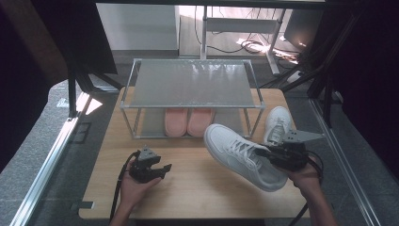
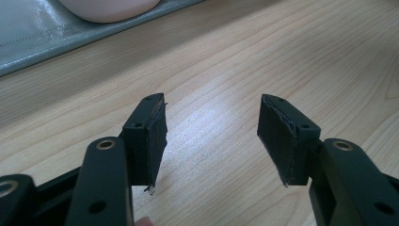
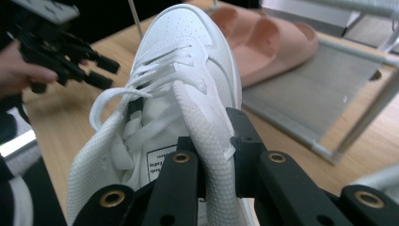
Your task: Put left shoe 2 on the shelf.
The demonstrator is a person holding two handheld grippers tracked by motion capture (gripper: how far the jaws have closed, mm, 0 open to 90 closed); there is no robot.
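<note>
— Status of the right tongs [image 3: 214,155]?
— Pinching the padded collar of the white sneaker [image 1: 242,155], which hangs tilted in front of the shoe rack [image 1: 190,82], toe toward it.
— The left tongs [image 1: 162,169]?
— Spread, nothing between them, low over the worktop [image 1: 188,188] before the rack.
— Other items?
— Pink slippers [image 1: 188,121] on the rack's lower shelf; a second white sneaker [image 1: 276,123] just beside its right end.

The white sneaker's [image 3: 188,94] tongue label carries print too small to read.
</note>
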